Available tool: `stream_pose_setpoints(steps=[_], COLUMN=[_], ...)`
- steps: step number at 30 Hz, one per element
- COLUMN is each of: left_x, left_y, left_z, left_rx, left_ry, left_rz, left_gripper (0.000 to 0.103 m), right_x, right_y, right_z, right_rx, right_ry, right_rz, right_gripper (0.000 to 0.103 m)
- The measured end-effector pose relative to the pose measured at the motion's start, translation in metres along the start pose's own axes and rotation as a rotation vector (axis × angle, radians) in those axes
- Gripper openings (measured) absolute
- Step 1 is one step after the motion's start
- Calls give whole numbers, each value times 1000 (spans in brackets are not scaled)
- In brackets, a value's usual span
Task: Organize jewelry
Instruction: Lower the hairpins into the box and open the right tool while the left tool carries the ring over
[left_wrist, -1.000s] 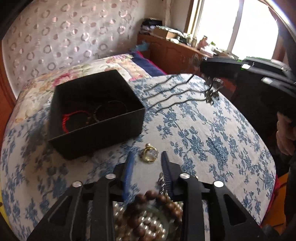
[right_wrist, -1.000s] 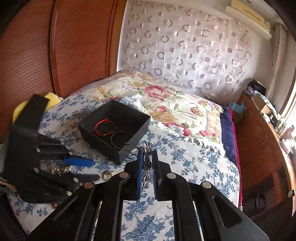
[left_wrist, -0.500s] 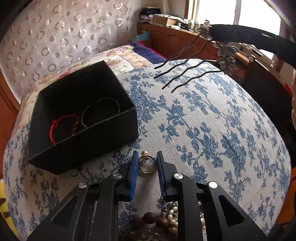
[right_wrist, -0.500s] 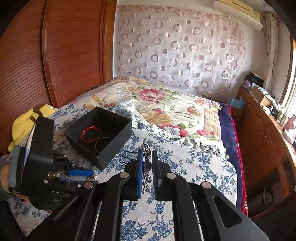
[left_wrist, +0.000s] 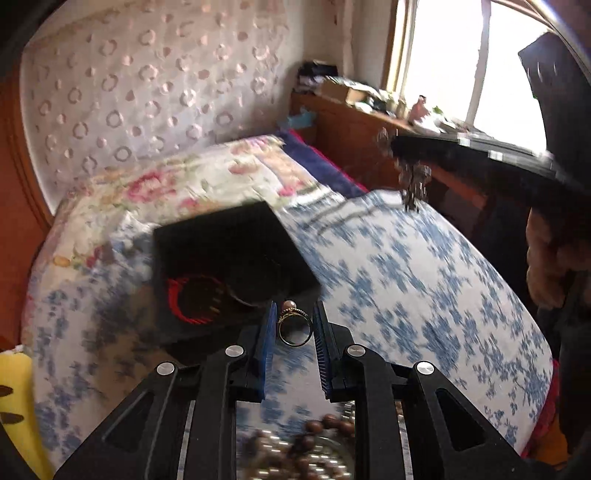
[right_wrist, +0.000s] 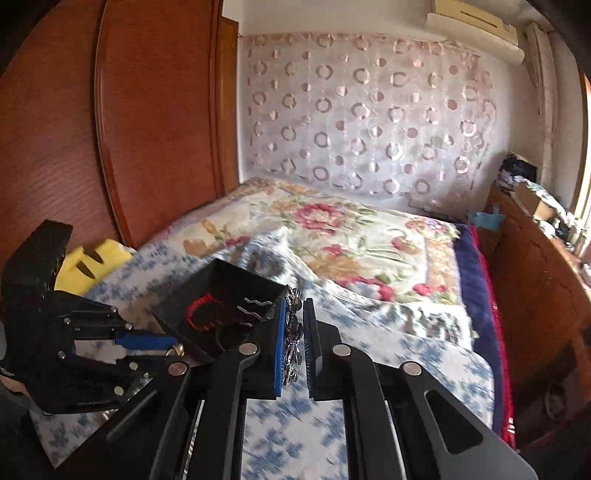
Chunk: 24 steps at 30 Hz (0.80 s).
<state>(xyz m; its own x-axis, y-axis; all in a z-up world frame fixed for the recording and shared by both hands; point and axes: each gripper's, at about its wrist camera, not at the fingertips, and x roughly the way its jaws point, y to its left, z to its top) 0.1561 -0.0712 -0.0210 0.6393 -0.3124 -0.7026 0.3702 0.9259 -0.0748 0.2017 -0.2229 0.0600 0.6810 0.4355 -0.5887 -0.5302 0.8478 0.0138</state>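
My left gripper is shut on a gold ring with a pearl and holds it off the cloth, just in front of the black box. A red cord bracelet and a dark bangle lie in the box. My right gripper is shut on an ornate silver hairpin. Its wavy prongs reach over the near corner of the black box. The right wrist view shows the left gripper low at the left with the ring.
Wooden beads and pearls lie under the left gripper. The blue-flowered cloth covers a bed, with a floral quilt behind. A yellow object lies at the left. There is a wooden headboard, a dresser, and a person's hand at the right.
The left gripper closed on the ring and lifted it off the cloth toward the box. The right gripper carried the hairpin up and closer to the box.
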Motion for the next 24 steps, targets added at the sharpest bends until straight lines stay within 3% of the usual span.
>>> stream_pose_setpoints(steps=[9,15,17,21,24], left_x=[-10,-3,0,10,20], left_y=[46,58,59,63,65], left_z=[9,11,12,15,22], left_rx=[-65,-78,-80,-80,-72], left_ry=[-45,-43,-39,-27,-19], left_rz=[62,77,78,81,90], left_gripper=[18,18,18,18,18], right_x=[77,102,105,102,92], right_y=[31,42,44,40,33], right_z=[-4,-8,-10,-10,-8], right_rx=[51,88,84,89,93], right_ry=[111,165,179,167,140], right_rz=[144,224,224,214,196], right_gripper=[10,11,13,31,31])
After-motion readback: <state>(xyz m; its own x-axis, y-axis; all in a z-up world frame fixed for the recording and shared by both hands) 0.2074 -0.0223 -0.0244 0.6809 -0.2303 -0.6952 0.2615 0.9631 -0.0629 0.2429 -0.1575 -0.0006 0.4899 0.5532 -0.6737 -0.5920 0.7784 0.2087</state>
